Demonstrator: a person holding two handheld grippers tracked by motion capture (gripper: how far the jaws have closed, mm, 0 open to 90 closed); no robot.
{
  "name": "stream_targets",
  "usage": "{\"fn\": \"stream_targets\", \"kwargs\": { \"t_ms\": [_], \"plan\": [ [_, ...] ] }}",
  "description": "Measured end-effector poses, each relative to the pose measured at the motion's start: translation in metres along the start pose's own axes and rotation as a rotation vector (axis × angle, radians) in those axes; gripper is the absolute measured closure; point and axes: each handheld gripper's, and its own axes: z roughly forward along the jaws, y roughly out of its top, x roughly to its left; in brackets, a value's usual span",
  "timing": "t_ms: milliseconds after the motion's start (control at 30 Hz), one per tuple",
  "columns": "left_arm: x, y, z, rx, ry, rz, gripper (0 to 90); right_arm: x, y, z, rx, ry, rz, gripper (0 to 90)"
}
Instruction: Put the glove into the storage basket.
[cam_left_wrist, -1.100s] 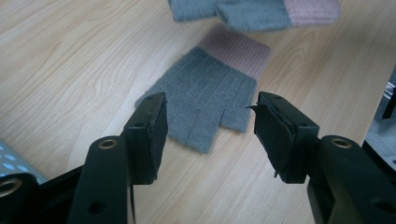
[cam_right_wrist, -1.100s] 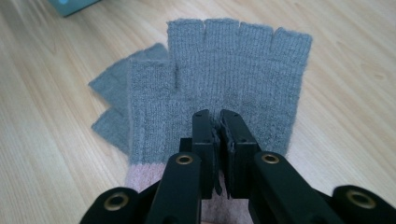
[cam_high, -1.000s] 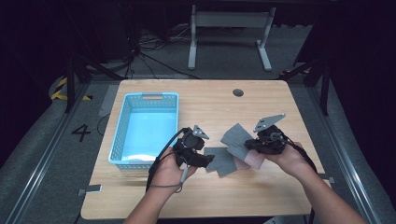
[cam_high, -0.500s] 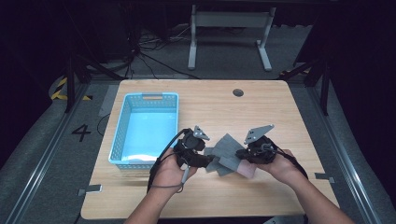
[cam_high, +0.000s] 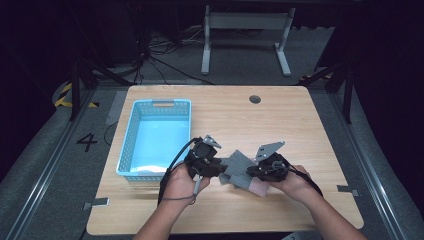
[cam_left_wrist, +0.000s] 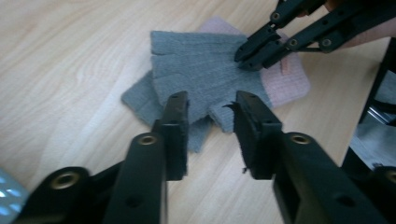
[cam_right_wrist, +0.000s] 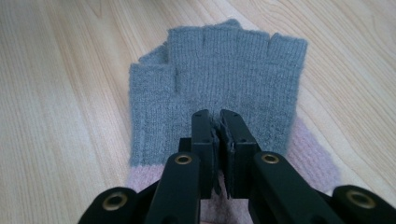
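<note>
A grey fingerless glove (cam_right_wrist: 224, 70) with a pink cuff (cam_right_wrist: 313, 158) lies flat on the wooden table, partly on top of a second grey glove (cam_left_wrist: 140, 100). My right gripper (cam_right_wrist: 219, 121) is shut on the top glove (cam_left_wrist: 201, 70) near its cuff (cam_left_wrist: 292, 79). In the left gripper view the right gripper (cam_left_wrist: 245, 56) comes in from the upper right. My left gripper (cam_left_wrist: 210, 126) is open, its jaws just above the gloves' near edge and holding nothing. In the high view the gloves (cam_high: 239, 167) sit between the left gripper (cam_high: 219, 167) and the right gripper (cam_high: 251, 173).
A light blue plastic basket (cam_high: 126, 150) stands on the table's left half, just left of the left hand. The table's front edge runs close below both hands. A small round hole (cam_high: 255, 99) is at the table's back.
The right gripper has moved left with the top glove, bringing it over the other glove beside the left gripper. The left gripper has barely moved.
</note>
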Motion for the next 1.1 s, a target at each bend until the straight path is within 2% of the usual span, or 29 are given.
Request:
{"fn": "stream_targets", "kwargs": {
  "t_ms": [67, 167, 233, 333, 467, 700, 800, 867, 967, 1000, 1033, 1100],
  "plan": [
    [0.0, -0.001, 0.002, 0.001, -0.008, -0.003, 71.7, 0.0, -0.001, 0.001, 0.004, 0.003, 0.0, 84.6],
    [0.0, -0.001, 0.003, 0.012, 0.007, 0.002, 74.9, 0.0, -0.002, 0.003, 0.007, -0.003, -0.001, 85.2],
    [-0.001, -0.001, 0.004, 0.014, 0.012, 0.001, 75.3, 0.001, -0.002, 0.002, 0.001, -0.013, 0.007, 81.4],
    [-0.002, -0.001, 0.004, 0.02, 0.032, 0.02, 75.3, -0.001, -0.004, -0.006, -0.023, -0.022, 0.017, 79.8],
    [-0.005, -0.005, 0.008, 0.04, 0.055, 0.022, 75.7, -0.005, -0.01, -0.022, -0.064, -0.041, 0.052, 77.2],
    [-0.015, -0.007, 0.022, 0.091, 0.116, 0.067, 76.5, -0.013, -0.029, -0.041, -0.072, -0.089, 0.114, 74.7],
    [-0.014, -0.005, 0.026, 0.101, 0.087, 0.046, 76.9, -0.015, -0.038, -0.044, -0.069, -0.104, 0.131, 75.0],
    [-0.015, -0.005, 0.028, 0.098, 0.104, 0.054, 75.9, -0.015, -0.042, -0.046, -0.067, -0.108, 0.141, 75.0],
    [-0.015, -0.005, 0.03, 0.089, 0.103, 0.074, 74.3, -0.014, -0.049, -0.048, -0.062, -0.115, 0.15, 74.8],
    [-0.014, -0.004, 0.032, 0.096, 0.079, 0.072, 74.2, -0.015, -0.052, -0.049, -0.062, -0.114, 0.155, 74.7],
    [-0.011, -0.003, 0.034, 0.109, 0.057, 0.044, 71.5, -0.014, -0.054, -0.049, -0.059, -0.112, 0.159, 74.7],
    [-0.009, -0.003, 0.037, 0.126, 0.04, 0.031, 70.7, -0.014, -0.058, -0.049, -0.054, -0.113, 0.162, 74.4]
  ]
}}
